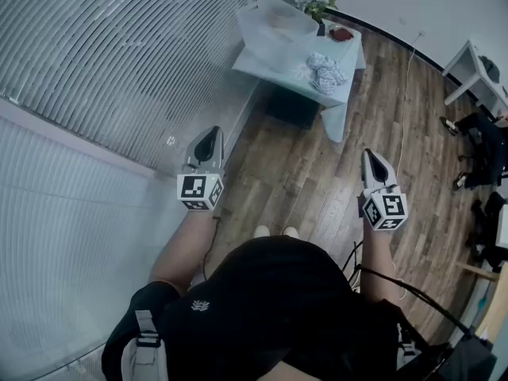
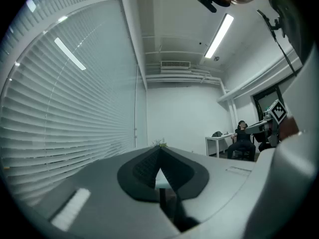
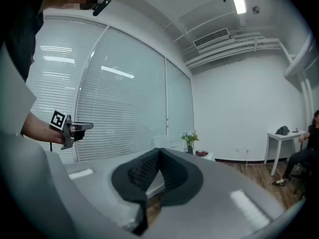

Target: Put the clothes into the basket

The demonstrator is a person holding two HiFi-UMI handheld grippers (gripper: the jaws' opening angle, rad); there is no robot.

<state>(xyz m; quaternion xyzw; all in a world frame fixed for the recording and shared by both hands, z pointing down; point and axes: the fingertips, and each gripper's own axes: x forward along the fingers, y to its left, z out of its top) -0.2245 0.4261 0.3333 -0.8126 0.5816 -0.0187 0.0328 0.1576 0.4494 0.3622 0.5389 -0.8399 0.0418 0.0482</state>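
Observation:
A crumpled pile of pale patterned clothes [image 1: 324, 72] lies on the near right part of a light table [image 1: 270, 63] far ahead of me. A translucent white basket [image 1: 275, 22] stands on the table's far left. My left gripper [image 1: 208, 143] is held at waist height near the blinds, jaws shut and empty. My right gripper [image 1: 373, 163] is level with it over the wooden floor, also shut with nothing in it. Both are well short of the table. In the right gripper view the left gripper [image 3: 70, 129] shows at the left.
A flower vase [image 1: 316, 5] and a small red bowl [image 1: 341, 33] stand at the table's back. Window blinds [image 1: 95, 70] run along my left. A white desk [image 1: 476, 74] and a seated person [image 1: 480, 145] are at the right. A cable [image 1: 406, 86] trails over the floor.

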